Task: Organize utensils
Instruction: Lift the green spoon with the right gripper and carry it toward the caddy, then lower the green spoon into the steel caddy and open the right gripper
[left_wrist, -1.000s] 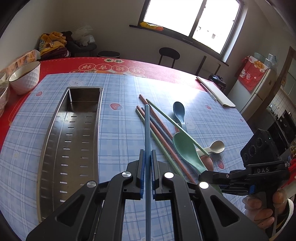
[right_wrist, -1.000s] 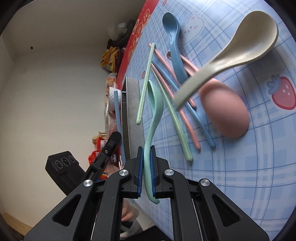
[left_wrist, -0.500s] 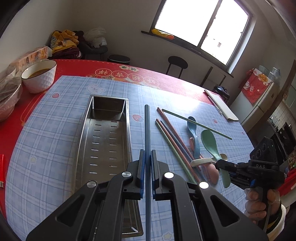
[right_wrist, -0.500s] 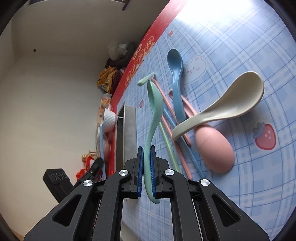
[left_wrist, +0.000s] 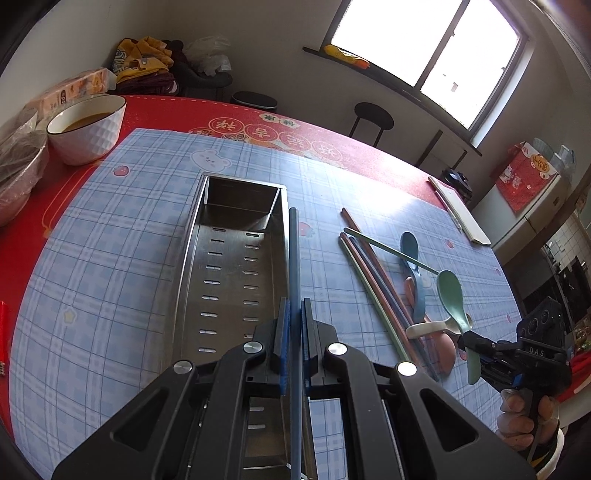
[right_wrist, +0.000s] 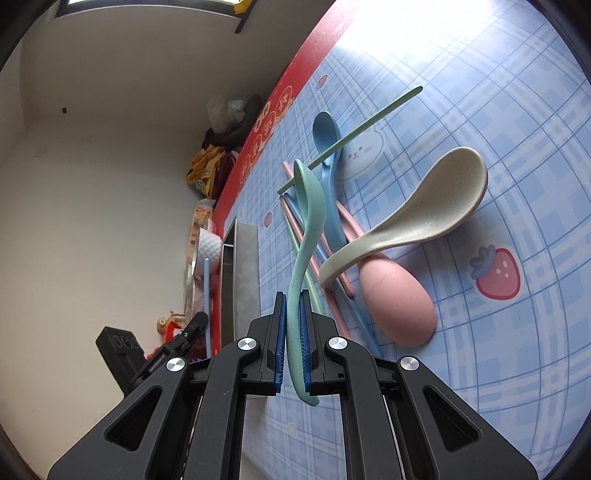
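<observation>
Blue chopstick (left_wrist: 294, 258): clamped between the pads of the left claw (left_wrist: 294, 325), running straight out ahead of it. In the left wrist view the stick lies along the right rim of the steel tray (left_wrist: 192, 266); whether it touches the rim cannot be told.

Green spoon (right_wrist: 308, 221): handle pinched in the right claw (right_wrist: 293, 325), jaws clenched tight on it, bowl pointing away and raised off the cloth. From the left wrist view the same spoon (left_wrist: 452, 295) hangs above the utensil pile, the right claw (left_wrist: 467, 341) held by a hand (left_wrist: 526, 417) at the picture's lower right.

Steel tray: long, slotted bottom, nothing seen inside it, lying on the blue checked cloth (left_wrist: 110, 258).

Pile on the cloth, right of the tray: cream spoon (right_wrist: 417, 221) with its handle resting over the pink spoon (right_wrist: 397, 302); blue spoon (right_wrist: 327, 147) beyond; a green chopstick (right_wrist: 369, 125) lying slantwise across the blue spoon; further pink, blue and green chopsticks under the spoons.

Bench (left_wrist: 369, 155): red top with printed roundels, blue cloth covering most of it. A white bowl (left_wrist: 86, 129) holding brown liquid stands at its far left corner.

Room: bright window (left_wrist: 424, 40), black stool (left_wrist: 371, 120) below it, pile of clothes (left_wrist: 147, 66) against the wall.
</observation>
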